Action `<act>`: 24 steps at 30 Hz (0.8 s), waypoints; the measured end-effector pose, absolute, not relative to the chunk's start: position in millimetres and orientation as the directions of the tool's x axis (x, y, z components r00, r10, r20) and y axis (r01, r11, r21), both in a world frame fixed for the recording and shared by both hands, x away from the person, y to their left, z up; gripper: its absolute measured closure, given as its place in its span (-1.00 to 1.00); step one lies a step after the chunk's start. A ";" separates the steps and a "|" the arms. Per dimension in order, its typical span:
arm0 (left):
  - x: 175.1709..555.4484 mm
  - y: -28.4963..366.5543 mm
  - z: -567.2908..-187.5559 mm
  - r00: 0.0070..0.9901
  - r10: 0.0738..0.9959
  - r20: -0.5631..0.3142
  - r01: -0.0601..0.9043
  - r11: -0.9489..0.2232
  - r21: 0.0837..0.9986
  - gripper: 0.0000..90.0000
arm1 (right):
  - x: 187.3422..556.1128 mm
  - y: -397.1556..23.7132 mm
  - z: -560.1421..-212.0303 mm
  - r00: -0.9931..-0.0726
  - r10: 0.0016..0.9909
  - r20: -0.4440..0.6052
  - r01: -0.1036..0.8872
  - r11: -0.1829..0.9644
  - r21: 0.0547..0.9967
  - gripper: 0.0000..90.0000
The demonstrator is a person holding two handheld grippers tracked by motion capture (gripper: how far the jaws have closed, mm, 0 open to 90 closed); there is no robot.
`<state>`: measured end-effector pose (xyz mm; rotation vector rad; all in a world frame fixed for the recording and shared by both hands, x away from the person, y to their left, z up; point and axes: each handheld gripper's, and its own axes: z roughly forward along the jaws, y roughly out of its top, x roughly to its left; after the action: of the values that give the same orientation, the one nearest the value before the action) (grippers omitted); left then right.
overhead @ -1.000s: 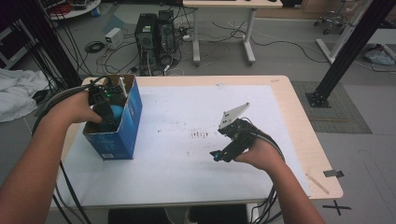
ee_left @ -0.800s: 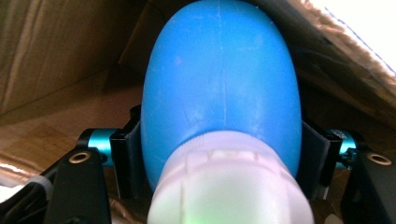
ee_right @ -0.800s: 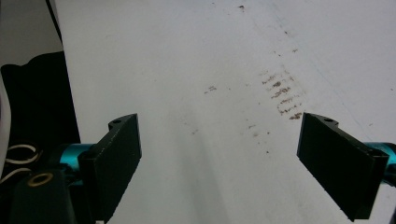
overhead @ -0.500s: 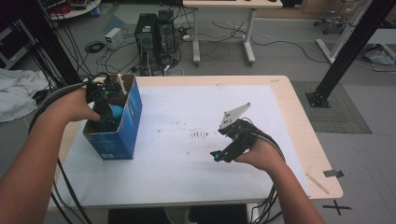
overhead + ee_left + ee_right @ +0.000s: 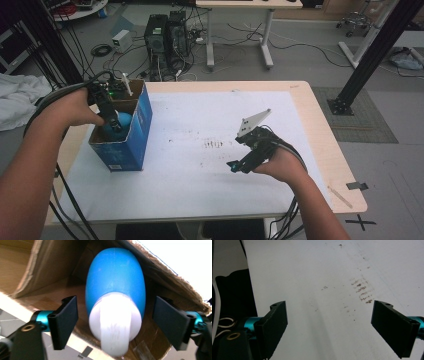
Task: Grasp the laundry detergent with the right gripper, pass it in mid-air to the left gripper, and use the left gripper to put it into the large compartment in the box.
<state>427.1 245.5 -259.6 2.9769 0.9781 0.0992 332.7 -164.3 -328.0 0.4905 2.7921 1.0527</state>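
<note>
A blue cardboard box (image 5: 127, 135) stands open-topped at the table's left side. Inside it lies a blue egg-shaped object with a white end (image 5: 115, 298), seen as a blue patch (image 5: 122, 120) in the high view. My left gripper (image 5: 115, 325) reaches down into the box, open, with its jaws on either side of the object's white end and apart from it. My right gripper (image 5: 242, 162) rests low over the white sheet at the right of centre. In the right gripper view it (image 5: 329, 325) stands open with nothing between its fingers.
A white sheet (image 5: 200, 165) covers most of the wooden table (image 5: 325, 135) and carries dark smudges (image 5: 214, 144) near its middle. Computer towers (image 5: 167, 35), cables and a second desk stand on the floor beyond. A black post (image 5: 372, 55) rises at the right.
The left hand and gripper have shifted slightly within the box opening. The right gripper has stayed in place.
</note>
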 end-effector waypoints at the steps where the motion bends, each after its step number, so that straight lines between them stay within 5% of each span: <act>1: 427.1 245.5 -259.6 0.803 0.593 0.058 0.592 -0.805 0.026 -0.56 | 332.7 -164.3 -328.0 -0.941 0.339 0.004 0.258 0.706 0.660 -0.71; 24: 417.1 234.9 -218.0 0.836 0.545 0.067 0.542 -0.838 0.058 -0.64 | 340.9 -168.3 -306.1 -0.946 0.323 0.009 0.264 0.757 0.598 -0.71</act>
<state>417.1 234.9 -218.0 2.9749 0.8810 0.1250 340.9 -168.3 -306.1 0.4780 2.8551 0.9503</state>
